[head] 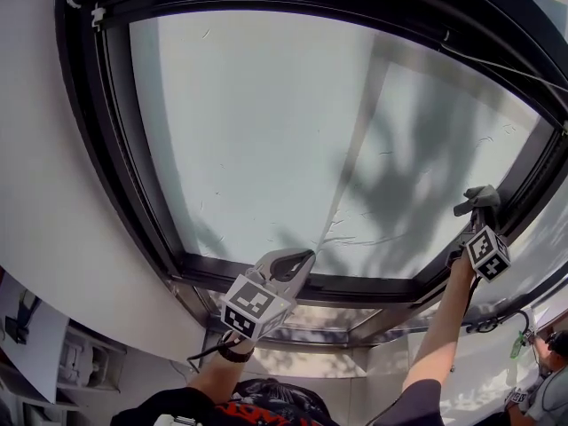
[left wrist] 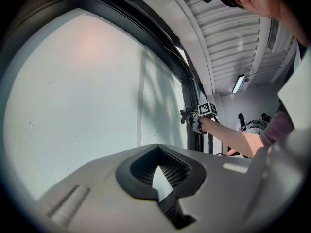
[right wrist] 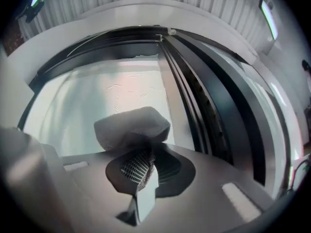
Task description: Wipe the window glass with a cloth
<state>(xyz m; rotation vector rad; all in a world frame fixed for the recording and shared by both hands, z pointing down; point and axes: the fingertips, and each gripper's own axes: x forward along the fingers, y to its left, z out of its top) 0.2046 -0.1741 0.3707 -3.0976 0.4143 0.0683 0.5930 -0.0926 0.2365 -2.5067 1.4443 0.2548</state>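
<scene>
At the bottom of the head view, two bare forearms rise toward the window, the left one (head: 213, 375) wearing a dark wrist strap (head: 232, 353).

The left gripper (head: 297, 260) sits low in the centre of the frame, with its marker cube (head: 253, 304) facing the camera. Its tips are over the black bottom rail of the window frame (head: 355, 287). In the left gripper view its jaws are drawn together on nothing, with only a thin sliver of light between the dark pads (left wrist: 146, 166).

The right gripper (head: 479, 204) is at the right edge of the frame. It is raised higher on an outstretched arm (head: 441, 327), and its own marker cube (head: 488, 254) is below the jaws. The right gripper view shows these jaws clenched on a grey cloth (right wrist: 132, 125). The cloth bunches out in a soft lump above the mesh pads (right wrist: 133, 166).

In the head view the cloth (head: 479, 197) is at the lower right edge of the window glass (head: 266, 122), just beside the frame. I cannot tell whether it presses on the pane.

The glass is pale and milky and fills most of the frame. It has faint scratches, and a leafy shadow (head: 417, 176) lies across its right half. A white wall (head: 53, 238) borders the frame on the left.
</scene>
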